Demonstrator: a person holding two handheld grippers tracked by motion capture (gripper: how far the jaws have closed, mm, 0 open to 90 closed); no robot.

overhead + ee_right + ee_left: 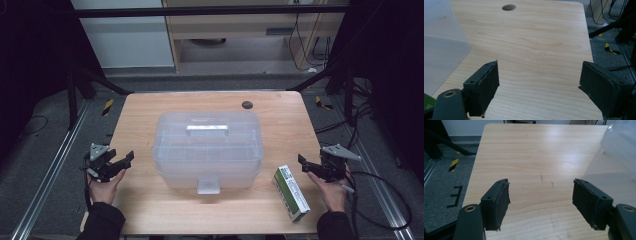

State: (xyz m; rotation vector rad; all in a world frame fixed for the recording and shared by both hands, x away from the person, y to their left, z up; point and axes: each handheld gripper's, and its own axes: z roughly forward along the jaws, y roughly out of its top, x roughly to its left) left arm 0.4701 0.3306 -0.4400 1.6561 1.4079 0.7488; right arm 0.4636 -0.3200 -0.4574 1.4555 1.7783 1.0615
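A clear plastic storage box point(207, 147) with a lid, a top handle and a front latch stands shut in the middle of the wooden table point(145, 112). A green and white carton point(291, 193) lies flat near the front right corner. My left gripper point(122, 161) hovers at the table's left edge, open, nothing between its pads point(499, 203); the box's corner point(621, 142) shows at its right. My right gripper point(306, 164) is at the right edge, just right of the carton, open and empty. Its view shows the box wall point(441, 45) and a green sliver of the carton point(427, 102) at left.
A dark round grommet hole point(247, 104) sits at the table's back right. Grey carpet with black frame struts and cables point(380, 195) surrounds the table. Bare wood lies to either side of the box.
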